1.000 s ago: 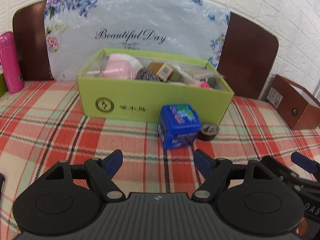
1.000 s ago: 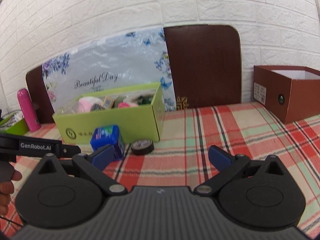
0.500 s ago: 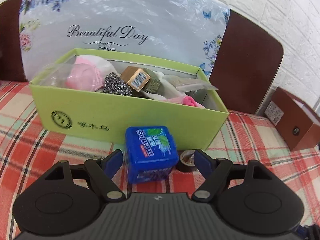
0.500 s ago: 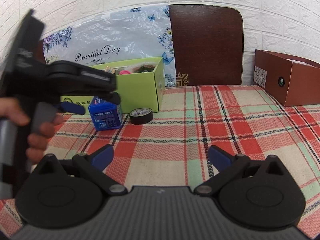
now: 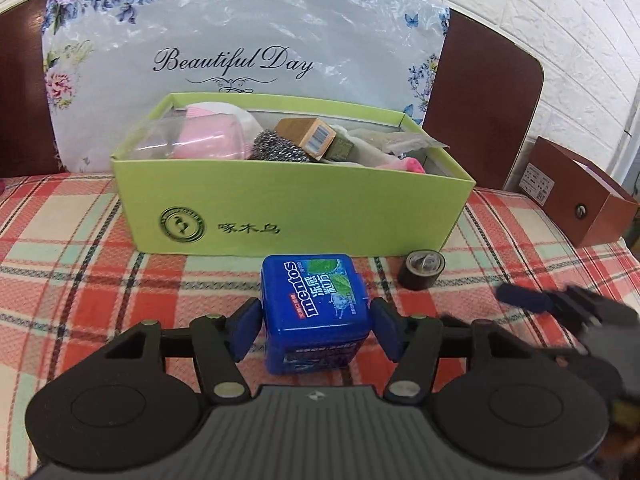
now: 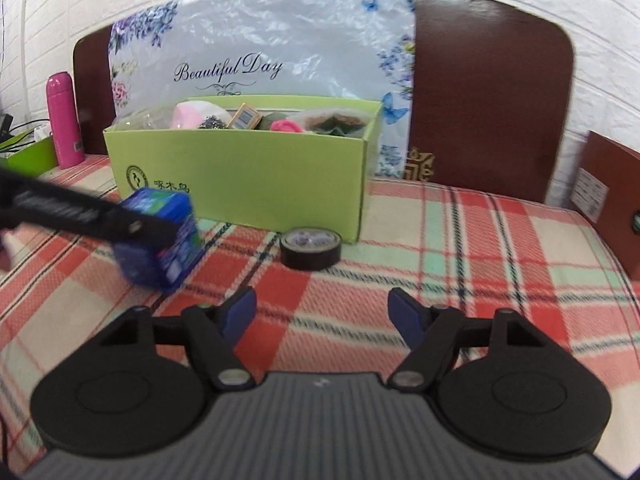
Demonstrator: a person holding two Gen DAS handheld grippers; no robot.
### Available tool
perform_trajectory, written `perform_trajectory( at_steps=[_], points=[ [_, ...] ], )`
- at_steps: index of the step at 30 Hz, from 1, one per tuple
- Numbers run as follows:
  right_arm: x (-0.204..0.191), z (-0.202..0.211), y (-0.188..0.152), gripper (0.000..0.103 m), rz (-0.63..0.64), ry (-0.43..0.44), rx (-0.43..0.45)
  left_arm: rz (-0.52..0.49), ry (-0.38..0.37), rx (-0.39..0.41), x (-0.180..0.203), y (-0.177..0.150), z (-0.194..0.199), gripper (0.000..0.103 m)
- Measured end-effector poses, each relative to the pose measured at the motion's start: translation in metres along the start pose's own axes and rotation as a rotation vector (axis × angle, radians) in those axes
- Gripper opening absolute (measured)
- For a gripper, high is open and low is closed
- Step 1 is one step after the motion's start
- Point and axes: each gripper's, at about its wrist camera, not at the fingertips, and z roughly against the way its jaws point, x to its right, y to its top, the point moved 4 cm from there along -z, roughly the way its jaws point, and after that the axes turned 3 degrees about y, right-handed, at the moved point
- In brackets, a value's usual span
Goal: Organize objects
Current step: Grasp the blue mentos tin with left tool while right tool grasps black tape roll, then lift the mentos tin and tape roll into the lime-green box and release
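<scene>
The left gripper (image 5: 314,327) has a matte black body with a ribbed grey central plate carrying a small pale logo. Two round black discs flank it, and silver rivets pin the angular black linkage arms. Its fingertips (image 5: 245,327) are dark blue pads. The right gripper (image 6: 322,314) has the same build: black discs, ribbed grey plate, silver pivots, triangular cut-outs and blue fingertips (image 6: 405,316).

one mint box (image 5: 314,312), one tape roll (image 5: 421,270), two boxes (image 5: 288,208)
</scene>
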Motion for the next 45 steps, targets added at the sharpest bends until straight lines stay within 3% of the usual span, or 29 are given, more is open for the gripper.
perform_trajectory(
  at_steps=[4, 6, 7, 14, 22, 24, 26, 28, 34, 42, 43, 45],
  points=[
    [-0.005, -0.035, 0.015, 0.07, 0.023, 0.004, -0.021, 0.02, -0.003, 0.005, -0.006, -0.004, 0.003, 0.062],
    [-0.004, -0.048, 0.019, 0.061, 0.017, 0.0, -0.032, 0.027, -0.01, 0.004, -0.007, -0.005, 0.002, 0.063],
    [-0.004, -0.052, 0.019, 0.044, 0.018, -0.003, -0.037, 0.026, -0.009, 0.001, -0.007, -0.005, 0.0, 0.063],
    [0.001, -0.019, 0.005, 0.045, -0.039, 0.017, -0.042, 0.001, -0.025, -0.007, -0.005, -0.009, -0.001, 0.062],
    [-0.007, 0.045, -0.029, 0.045, -0.042, 0.077, -0.095, -0.034, -0.13, -0.053, 0.012, -0.034, 0.026, 0.062],
    [-0.01, 0.054, -0.036, 0.045, -0.04, 0.084, -0.096, -0.037, -0.114, -0.047, 0.017, -0.04, 0.029, 0.063],
    [-0.014, 0.057, -0.042, 0.045, -0.041, 0.084, -0.098, -0.044, -0.076, -0.048, 0.021, -0.044, 0.026, 0.071],
    [-0.014, 0.056, -0.045, 0.049, -0.054, 0.07, -0.1, -0.049, -0.048, -0.061, 0.023, -0.047, 0.021, 0.071],
    [-0.018, 0.06, -0.044, 0.054, -0.04, 0.055, -0.079, -0.018, -0.059, -0.056, 0.023, -0.048, 0.018, 0.071],
    [-0.023, 0.052, -0.044, 0.054, -0.031, 0.052, -0.092, -0.012, -0.05, -0.073, 0.019, -0.05, 0.01, 0.07],
    [-0.023, 0.051, -0.045, 0.051, -0.026, 0.048, -0.098, -0.002, -0.066, -0.072, 0.018, -0.05, 0.01, 0.063],
    [-0.023, 0.05, -0.046, 0.045, -0.018, 0.037, -0.101, -0.003, -0.068, -0.072, 0.018, -0.049, 0.012, 0.063]
  ],
)
